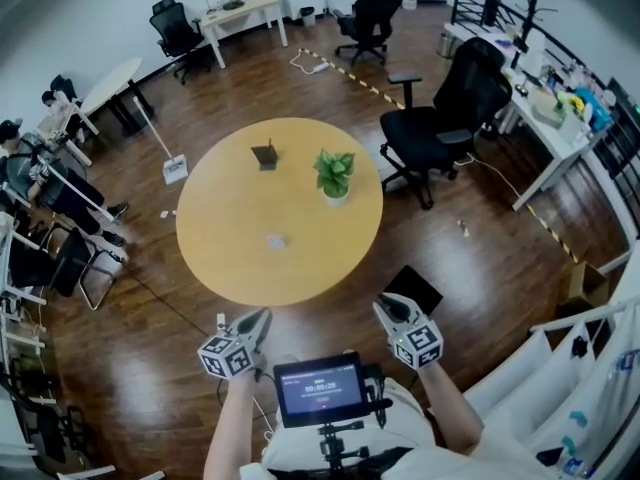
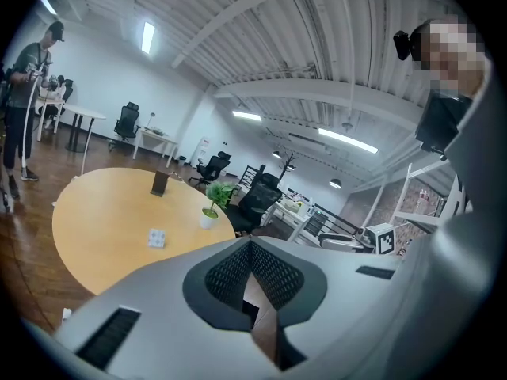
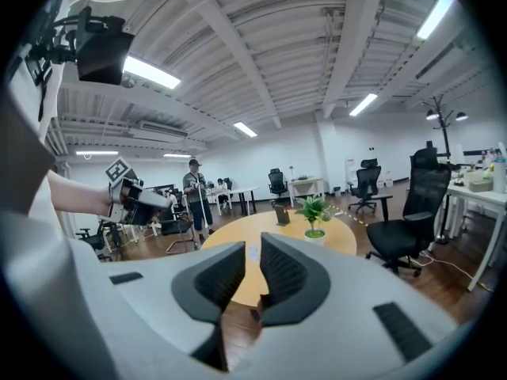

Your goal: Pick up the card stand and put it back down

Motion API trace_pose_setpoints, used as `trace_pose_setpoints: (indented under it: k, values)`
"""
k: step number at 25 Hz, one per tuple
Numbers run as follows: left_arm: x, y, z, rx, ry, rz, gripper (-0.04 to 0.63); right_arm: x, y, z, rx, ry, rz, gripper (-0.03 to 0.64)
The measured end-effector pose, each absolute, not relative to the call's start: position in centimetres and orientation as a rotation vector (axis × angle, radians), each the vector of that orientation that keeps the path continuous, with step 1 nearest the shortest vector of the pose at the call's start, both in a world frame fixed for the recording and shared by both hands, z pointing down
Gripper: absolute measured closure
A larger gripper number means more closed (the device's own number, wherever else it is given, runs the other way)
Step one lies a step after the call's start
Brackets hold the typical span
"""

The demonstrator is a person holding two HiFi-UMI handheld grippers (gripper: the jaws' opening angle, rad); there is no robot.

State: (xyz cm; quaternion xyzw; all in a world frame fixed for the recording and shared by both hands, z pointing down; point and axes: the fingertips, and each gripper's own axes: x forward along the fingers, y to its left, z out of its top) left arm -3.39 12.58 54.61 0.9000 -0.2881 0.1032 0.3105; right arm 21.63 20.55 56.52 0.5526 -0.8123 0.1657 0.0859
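Well ahead of the fingers stands the small dark card stand; nearer the left gripper; its jaws touch, empty; right gripper slightly parted, empty.

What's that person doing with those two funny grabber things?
A person stands by a round wooden table with a grabber in each hand. Both are short of the table's edge and hold nothing. The left gripper has its jaws together; the right gripper has its jaws a little apart. The card stand sits untouched on the far side of the table, beside a small potted plant. A small white thing lies nearer.
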Motion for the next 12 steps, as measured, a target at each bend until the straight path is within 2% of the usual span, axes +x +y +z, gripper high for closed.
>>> trace_pose_setpoints:
  k: [12]
  values:
    - [-4.6, 13.7, 54.6, 2.316, -0.753, 0.221, 0.601, 21.9, 19.3, 55.7, 1.681, -2.441, 0.490, 0.543]
